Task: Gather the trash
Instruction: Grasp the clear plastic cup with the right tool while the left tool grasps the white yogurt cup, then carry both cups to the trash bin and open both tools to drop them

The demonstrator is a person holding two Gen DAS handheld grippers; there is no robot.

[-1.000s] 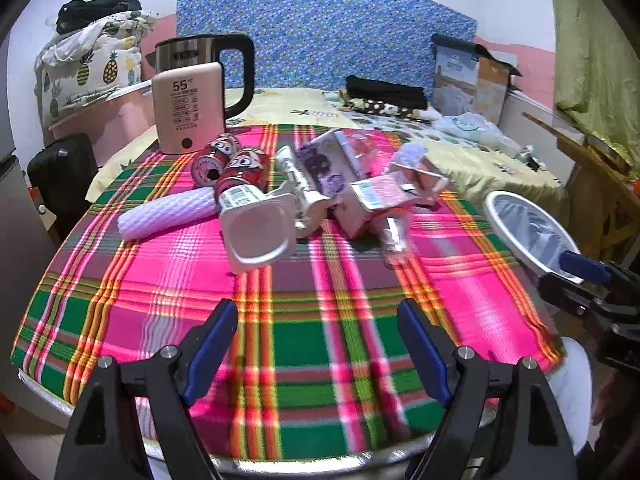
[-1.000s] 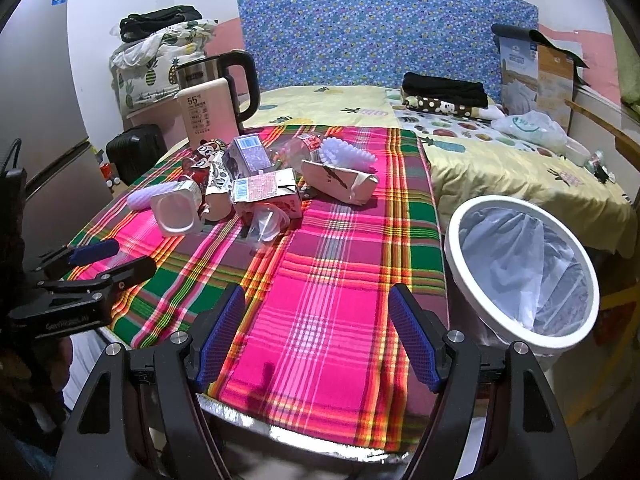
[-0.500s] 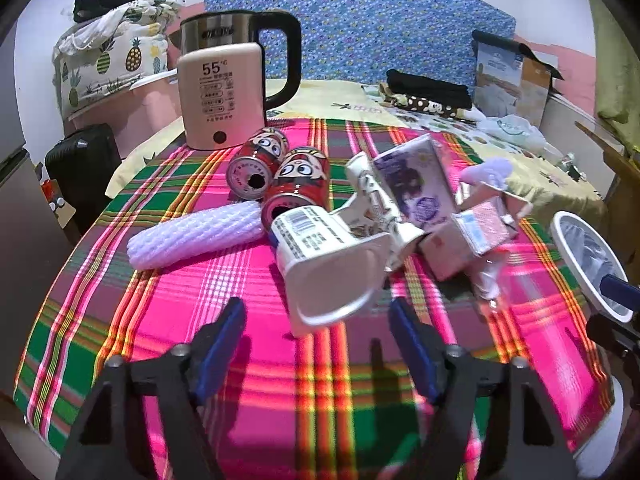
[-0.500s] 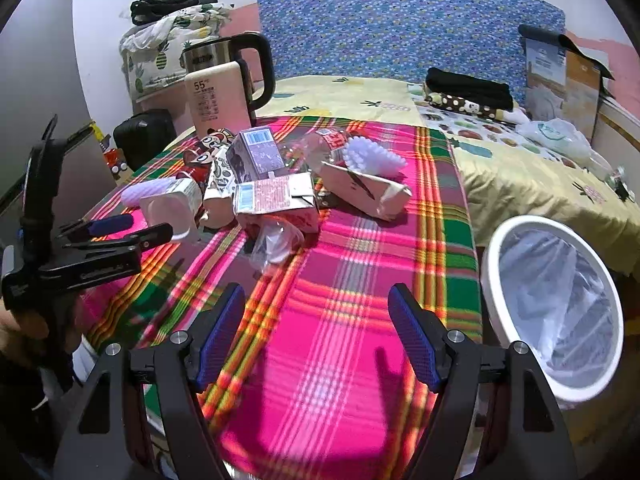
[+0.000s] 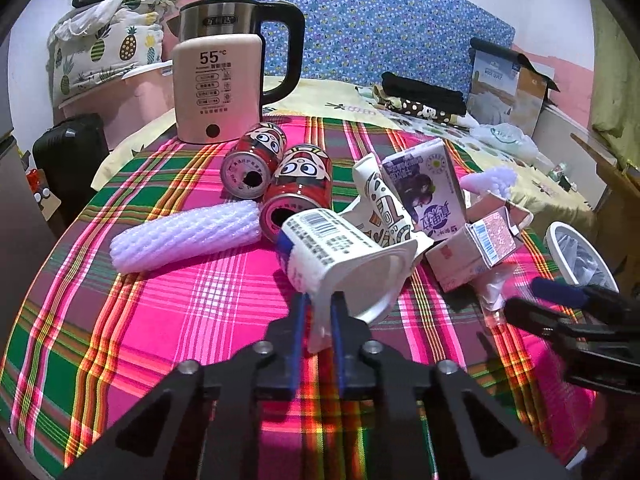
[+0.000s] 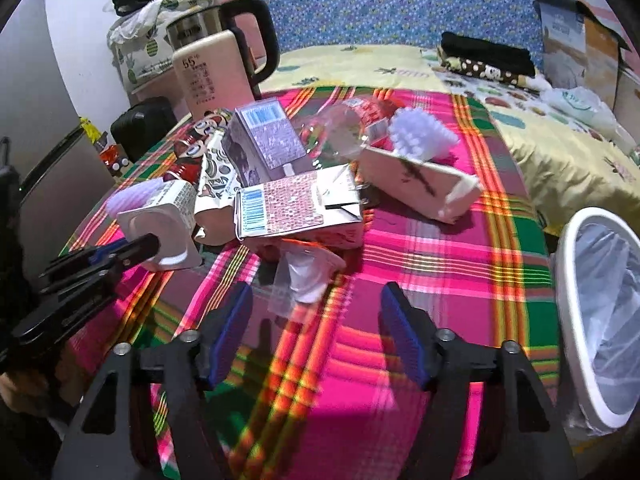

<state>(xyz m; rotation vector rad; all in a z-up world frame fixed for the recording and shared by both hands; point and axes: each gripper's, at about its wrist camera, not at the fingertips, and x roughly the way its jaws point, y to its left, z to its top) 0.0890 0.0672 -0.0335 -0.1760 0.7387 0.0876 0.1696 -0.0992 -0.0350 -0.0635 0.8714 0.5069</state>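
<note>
A heap of trash lies on the plaid tablecloth (image 5: 140, 340). My left gripper (image 5: 318, 300) is shut on the rim of a white yogurt cup (image 5: 336, 252) lying on its side; the right wrist view shows the same grip (image 6: 132, 250) on the cup (image 6: 160, 220). My right gripper (image 6: 314, 308) hovers low over the cloth with its jaws closing. A crumpled clear plastic cup (image 6: 306, 276) lies just ahead between its tips, untouched by the pads. The white bin (image 6: 576, 320) with a plastic liner stands off the table's right edge.
Two red cans (image 5: 296, 184), a white foam sleeve (image 5: 184, 240), a purple carton (image 5: 424, 188), a pink carton (image 6: 296, 208), a beige box (image 6: 420, 184) and a clear bottle (image 6: 344, 128) crowd the middle. A kettle (image 5: 220, 80) stands at the back. A bed lies beyond.
My left gripper came forward to the yogurt cup and shut on its rim. My right gripper moved in toward the heap and down, its jaws narrowing.
</note>
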